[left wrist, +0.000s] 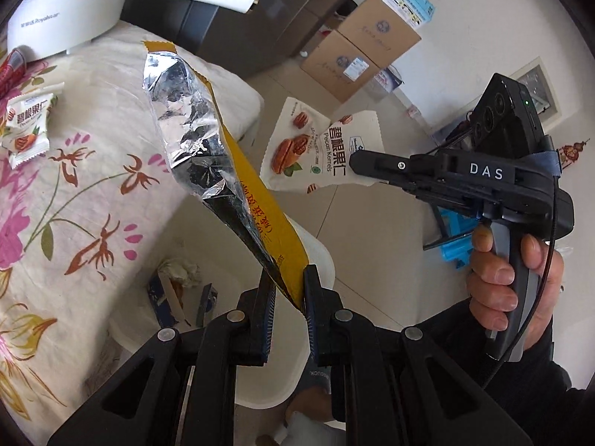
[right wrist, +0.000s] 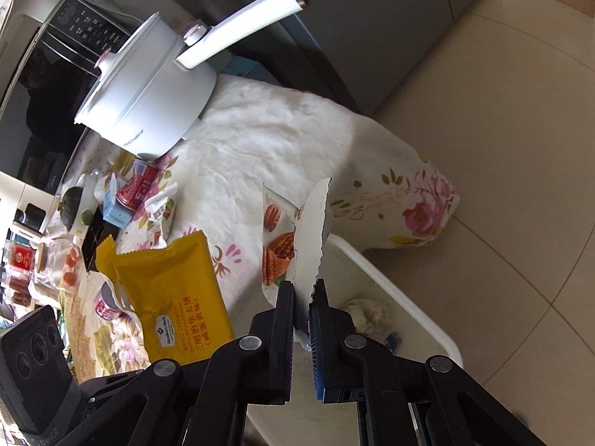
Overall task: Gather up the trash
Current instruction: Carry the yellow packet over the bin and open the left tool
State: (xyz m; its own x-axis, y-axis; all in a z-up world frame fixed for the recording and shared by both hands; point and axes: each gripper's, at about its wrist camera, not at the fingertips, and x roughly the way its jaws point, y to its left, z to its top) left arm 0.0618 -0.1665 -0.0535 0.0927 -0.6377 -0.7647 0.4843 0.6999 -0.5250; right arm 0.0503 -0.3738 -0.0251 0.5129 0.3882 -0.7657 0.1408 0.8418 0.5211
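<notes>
We found the left gripper [left wrist: 290, 290] clamped on the lower corner of the yellow wrapper [left wrist: 256, 200], its foil inside showing, held in the air over the white bin [left wrist: 327, 260] beside the tabletop [left wrist: 93, 171]. The right gripper [right wrist: 303, 297] was closed on the torn pecan bag [right wrist: 308, 241], also raised above the bin's rim [right wrist: 390, 282]. In our judgement both pieces were at the drop stage. Light film tends to cling to the pads and drift — each should be lowered well inside the walls, then let go with the jaws fully parted, one at a time. A small pecan packet [left wrist: 28, 126] lay uncollected on the tabletop.
</notes>
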